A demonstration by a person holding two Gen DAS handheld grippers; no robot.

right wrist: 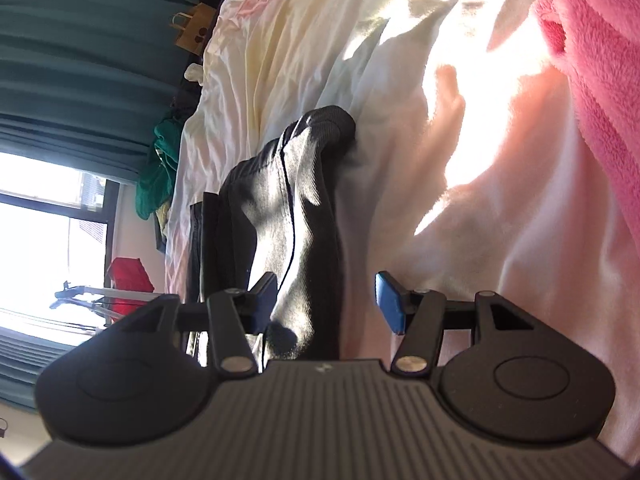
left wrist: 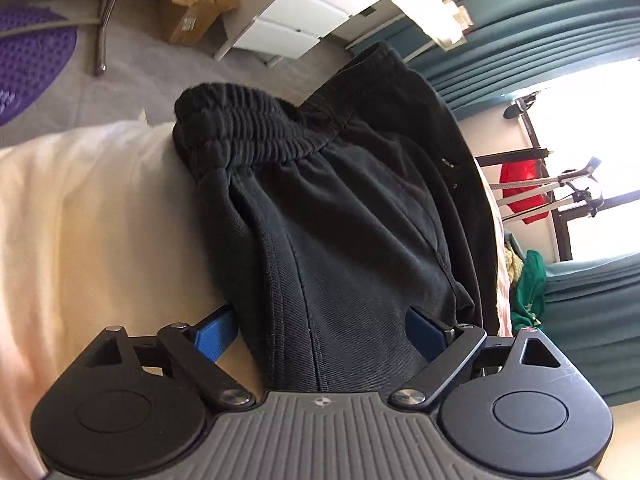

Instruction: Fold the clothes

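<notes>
Black trousers [left wrist: 360, 220] with a ribbed elastic waistband [left wrist: 248, 132] lie folded on the pale bed sheet [left wrist: 88, 220]. My left gripper [left wrist: 320, 336] stands wide open over their near end, the dark fabric filling the gap between its blue pads [left wrist: 214, 338]. In the right wrist view the same black trousers [right wrist: 288, 200] stretch away over the sheet [right wrist: 460, 200]. My right gripper [right wrist: 328, 302] is open; the cloth lies against its left pad [right wrist: 266, 300], while the right pad stands apart from it over the sheet.
A pink fleece blanket [right wrist: 592, 60] lies on the bed at the right. Beyond the bed are teal curtains [left wrist: 540, 20], a window, a drying rack with red cloth [left wrist: 524, 188], green clothes [left wrist: 528, 292], white drawers [left wrist: 296, 20], a cardboard box [left wrist: 192, 0] and a purple mat [left wrist: 28, 60].
</notes>
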